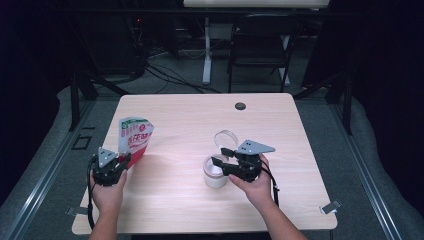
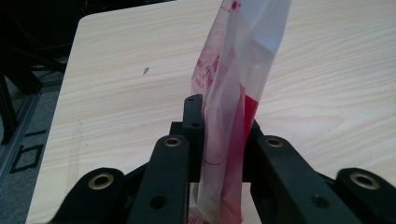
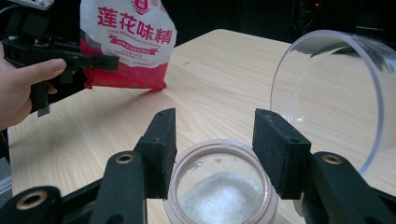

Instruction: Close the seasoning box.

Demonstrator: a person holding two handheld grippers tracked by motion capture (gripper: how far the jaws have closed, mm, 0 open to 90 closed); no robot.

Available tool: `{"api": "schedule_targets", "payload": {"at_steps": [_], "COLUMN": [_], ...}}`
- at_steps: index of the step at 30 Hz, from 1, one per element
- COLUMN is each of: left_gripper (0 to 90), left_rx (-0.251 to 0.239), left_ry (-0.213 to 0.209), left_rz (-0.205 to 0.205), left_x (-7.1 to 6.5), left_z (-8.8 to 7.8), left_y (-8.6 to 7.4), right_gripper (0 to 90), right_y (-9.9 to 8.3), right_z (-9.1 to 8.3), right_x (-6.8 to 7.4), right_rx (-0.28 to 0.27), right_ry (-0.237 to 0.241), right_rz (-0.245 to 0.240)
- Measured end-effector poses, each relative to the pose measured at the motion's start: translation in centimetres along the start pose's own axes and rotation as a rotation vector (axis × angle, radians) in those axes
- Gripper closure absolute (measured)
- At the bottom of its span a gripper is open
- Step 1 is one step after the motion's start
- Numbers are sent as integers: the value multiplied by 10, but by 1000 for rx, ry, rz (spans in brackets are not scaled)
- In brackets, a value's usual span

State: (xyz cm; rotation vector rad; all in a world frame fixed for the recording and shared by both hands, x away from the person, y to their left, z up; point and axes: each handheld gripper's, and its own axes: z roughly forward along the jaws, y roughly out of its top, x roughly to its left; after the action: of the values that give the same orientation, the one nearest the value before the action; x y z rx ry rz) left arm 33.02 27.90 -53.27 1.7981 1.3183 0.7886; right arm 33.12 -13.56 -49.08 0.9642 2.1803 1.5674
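My left gripper (image 1: 121, 161) has the red-and-white pouch (image 1: 134, 138) standing upright at the table's (image 1: 200, 115) 9 o'clock edge, jaws clamped on its lower edge. The right gripper (image 1: 218, 156), hand level, has its jaws apart around the open jar (image 1: 215, 172) near centre, with the clear lid (image 1: 226, 137) at its 12 o'clock.

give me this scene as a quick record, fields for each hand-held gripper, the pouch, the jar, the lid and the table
left hand-held gripper: jaws on either side of the pouch's lower edge, pouch between them
right hand-held gripper: jaws open, one at each side of the jar's rim
pouch: red and white, upright at the table's left
jar: open, white grains inside
lid: clear, round, tilted on edge just beyond the jar
table: light wood
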Motion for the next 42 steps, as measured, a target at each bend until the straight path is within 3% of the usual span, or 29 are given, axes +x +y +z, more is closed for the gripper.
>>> {"api": "schedule_targets", "payload": {"at_steps": [4,9,12,15,27,32,38,42], "left_gripper": [756,603,512,472,454,456,474,463], "left_rx": [-2,-41,-68,-80,-86,-90,-104,-87], "left_ry": [-10,-11,11,14,-18,-35,-44,-60], "left_rz": [5,16,38,41,19,31,58,61], "left_x": [-2,-6,-10,-13,-16,-20,-28,-33], "left_z": [0,-3,-5,-5,-9,-13,-17,-16], "left_y": [0,0,1,1,4,6,9,9], "right_gripper": [497,496,494,493,498,498,508,510], "right_y": [0,0,1,1,1,2,1,1], "right_z": [1,1,2,2,2,2,3,4], "right_x": [0,0,1,1,2,4,5,7], "right_rx": [0,-2,-4,-3,3,3,17,14], "right_ry": [2,5,4,5,11,2,24,34], "right_rz": [0,-1,-3,-4,8,0,-2,-15]}}
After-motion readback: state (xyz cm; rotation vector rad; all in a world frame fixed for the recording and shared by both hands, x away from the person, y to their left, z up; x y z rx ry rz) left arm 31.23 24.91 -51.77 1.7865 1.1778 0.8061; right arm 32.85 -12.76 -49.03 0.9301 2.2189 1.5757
